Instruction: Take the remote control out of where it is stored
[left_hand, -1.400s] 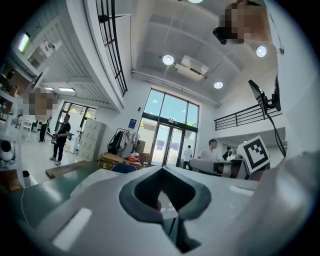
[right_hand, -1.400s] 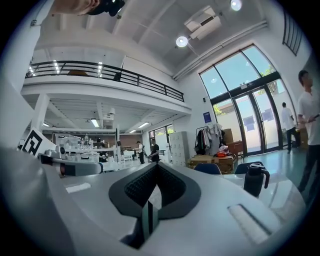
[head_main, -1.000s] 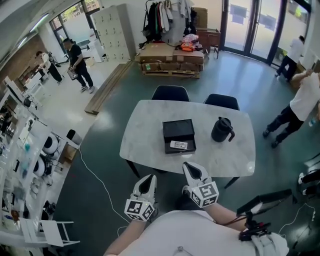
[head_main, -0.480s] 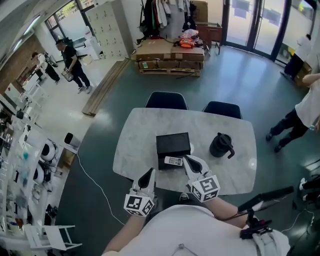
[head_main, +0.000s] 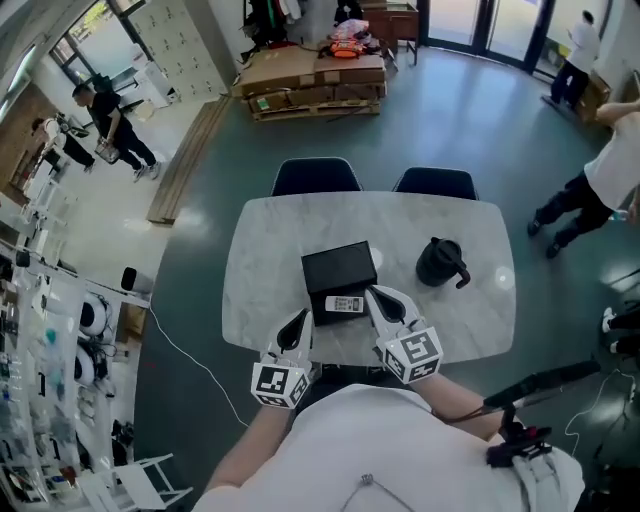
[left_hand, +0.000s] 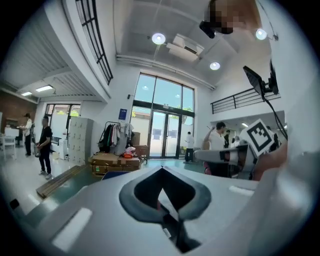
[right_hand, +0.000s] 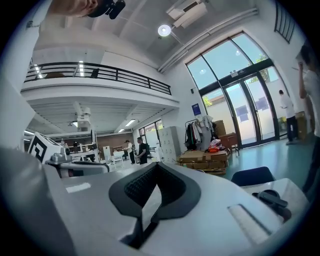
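Observation:
A flat black box (head_main: 339, 273) lies shut in the middle of the white marble table (head_main: 262, 270), with a white printed label (head_main: 347, 304) at its near end. No remote control shows in any view. My left gripper (head_main: 298, 322) hangs over the table's near edge, just left of the box's near corner, jaws together and empty. On the other side my right gripper (head_main: 378, 298) is shut too, its tip close to the label. In the left gripper view the left gripper (left_hand: 161, 172) points out across the room, and the right gripper (right_hand: 156, 167) does the same in its own view.
A black jug (head_main: 440, 262) with a handle stands on the table right of the box. Two dark chairs (head_main: 316, 175) are tucked in at the far side. Pallets with cardboard boxes (head_main: 310, 75) lie beyond, and people stand at the room's edges.
The view has closed in on the table. Both grippers have gone from short of the table edge to over it, beside the box's near end. Both stay shut.

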